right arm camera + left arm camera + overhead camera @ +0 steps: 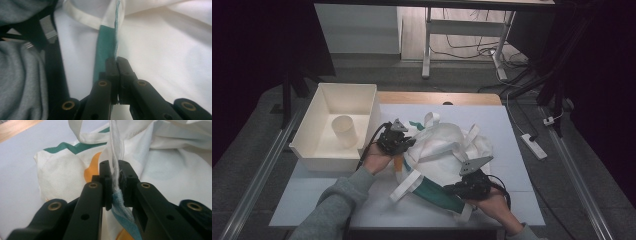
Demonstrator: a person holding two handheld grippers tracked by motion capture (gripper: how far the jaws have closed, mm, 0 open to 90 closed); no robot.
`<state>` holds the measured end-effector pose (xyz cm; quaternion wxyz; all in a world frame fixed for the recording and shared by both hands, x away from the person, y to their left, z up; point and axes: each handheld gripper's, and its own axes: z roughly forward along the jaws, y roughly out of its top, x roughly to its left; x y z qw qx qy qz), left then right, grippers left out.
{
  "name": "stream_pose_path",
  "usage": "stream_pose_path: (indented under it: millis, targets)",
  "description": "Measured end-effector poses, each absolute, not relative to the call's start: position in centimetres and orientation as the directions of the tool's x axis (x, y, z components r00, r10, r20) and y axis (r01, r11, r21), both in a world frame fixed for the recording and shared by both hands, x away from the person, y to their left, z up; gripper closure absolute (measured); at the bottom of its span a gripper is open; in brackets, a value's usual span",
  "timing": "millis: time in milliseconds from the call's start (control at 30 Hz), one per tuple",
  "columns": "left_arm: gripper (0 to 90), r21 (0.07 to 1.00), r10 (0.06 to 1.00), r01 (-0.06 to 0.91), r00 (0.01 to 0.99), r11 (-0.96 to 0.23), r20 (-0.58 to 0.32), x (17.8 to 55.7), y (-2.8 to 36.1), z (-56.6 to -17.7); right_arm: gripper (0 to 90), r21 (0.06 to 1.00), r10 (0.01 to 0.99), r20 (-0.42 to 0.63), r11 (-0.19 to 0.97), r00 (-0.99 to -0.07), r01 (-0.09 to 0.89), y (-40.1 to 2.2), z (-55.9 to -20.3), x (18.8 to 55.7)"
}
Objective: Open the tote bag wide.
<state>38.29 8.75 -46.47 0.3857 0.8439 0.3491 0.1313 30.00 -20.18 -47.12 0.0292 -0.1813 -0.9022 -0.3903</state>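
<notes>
While a cream bin holding a cup sits at the bench's left, left claw pinches the white bag's zippered edge. Bag lies crumpled mid-bench. Right claw clamps its teal-trimmed hem, near edge.

**Left gripper pinches the bag's edge**

We see our left gripper clamped on a folded white edge of the cloth bag, which carries green and orange print. A strap loops above, and the bag lies on the white bench.
</notes>
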Motion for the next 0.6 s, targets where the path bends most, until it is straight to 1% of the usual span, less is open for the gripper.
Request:
stream_pose_path:
  millis: [167, 233, 367, 433, 600]
  targets:
    - [81.8, 0.739, 0.682, 0.483, 0.730, -0.470, -0.044, 38.0, 8.7, -46.5, 88.2, 0.686, 0.245, 0.171, 0.666, -0.954, 0.294, -19.1, -46.8, 28.8]
    - [81.7, 0.736, 0.683, 0.487, 0.729, -0.471, -0.045, 37.9, 8.6, -46.7, 88.2, 0.676, 0.233, 0.178, 0.678, -0.956, 0.291, -18.8, -47.0, 28.6]
    - [81.5, 0.728, 0.684, 0.492, 0.728, -0.477, -0.044, 38.0, 8.6, -47.0, 88.2, 0.654, 0.266, 0.177, 0.687, -0.948, 0.315, -18.9, -48.0, 29.1]
    - [81.5, 0.726, 0.685, 0.494, 0.728, -0.479, -0.043, 38.0, 8.5, -47.1, 88.1, 0.652, 0.275, 0.193, 0.681, -0.942, 0.332, -19.1, -48.3, 29.4]
    - [81.2, 0.718, 0.686, 0.501, 0.726, -0.483, -0.046, 38.1, 8.5, -47.5, 88.0, 0.644, 0.273, 0.177, 0.694, -0.946, 0.321, -18.8, -48.5, 29.3]
